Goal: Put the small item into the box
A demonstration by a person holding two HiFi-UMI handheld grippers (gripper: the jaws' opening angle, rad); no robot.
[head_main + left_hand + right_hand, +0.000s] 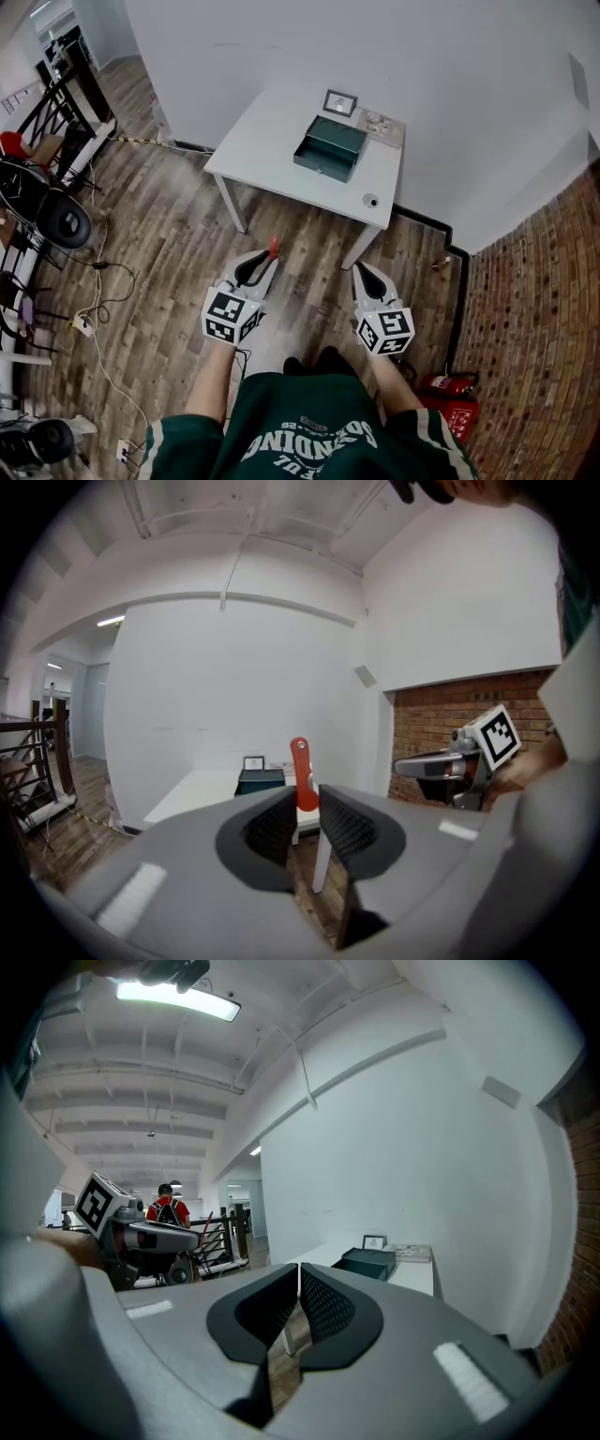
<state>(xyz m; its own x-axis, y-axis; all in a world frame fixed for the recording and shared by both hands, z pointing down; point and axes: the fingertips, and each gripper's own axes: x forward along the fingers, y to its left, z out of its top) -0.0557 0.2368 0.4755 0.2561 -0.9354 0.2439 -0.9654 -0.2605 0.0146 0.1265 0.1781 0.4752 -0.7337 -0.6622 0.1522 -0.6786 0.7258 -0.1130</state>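
A wood-plank floor [169,234] lies under white walls [281,37], with brick [534,309] to the right. Nearest, the left gripper [270,255] pinches a slim red plastic tab [300,771] with a rounded, holed tip. The right gripper [299,1274] has its ribbed black jaws pressed together, empty. Farther off, a white table [262,141] carries an open dark-green metal box [329,147].

Red tag [300,771]: slim, upright, pinched in my left gripper [307,805].
Green box [330,147]: open-topped, on the white table [267,141].

red item [299,772]: lower end hidden by jaws | round object [370,200]: unidentifiable
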